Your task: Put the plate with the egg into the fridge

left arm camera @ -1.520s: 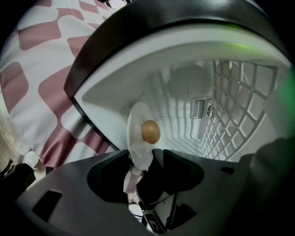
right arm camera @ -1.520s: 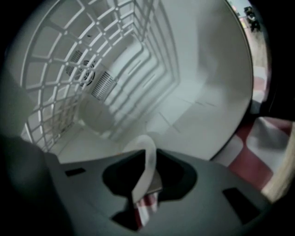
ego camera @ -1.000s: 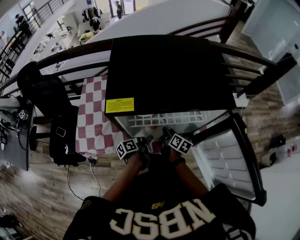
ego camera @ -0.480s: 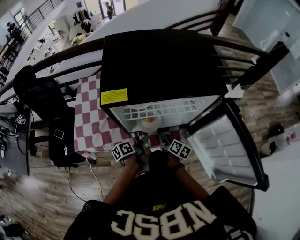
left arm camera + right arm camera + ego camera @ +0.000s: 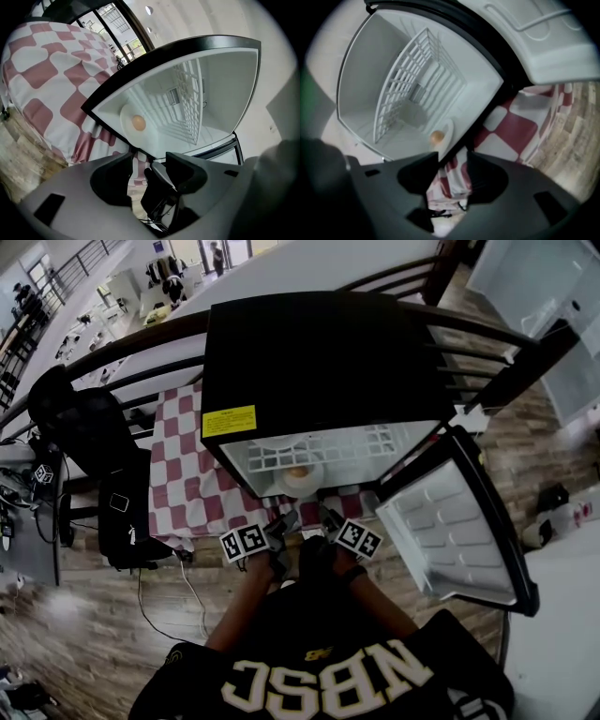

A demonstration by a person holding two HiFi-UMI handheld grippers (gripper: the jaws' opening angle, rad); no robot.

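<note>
Both open and empty, my left gripper point(image 5: 281, 524) and right gripper point(image 5: 326, 517) face the black fridge point(image 5: 319, 362); its round white plate point(image 5: 286, 486), brown egg point(image 5: 297, 472) aboard, looks brittle; rim-hold, level.

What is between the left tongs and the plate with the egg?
In the left gripper view, only the fridge's black front rim and a bit of checked tablecloth lie between the left tongs and the plate.

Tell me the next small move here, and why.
Probably move the right gripper to the open fridge door and start swinging it shut: the plate with the egg already sits inside the fridge, and both this gripper and the left gripper are open and empty.
</note>
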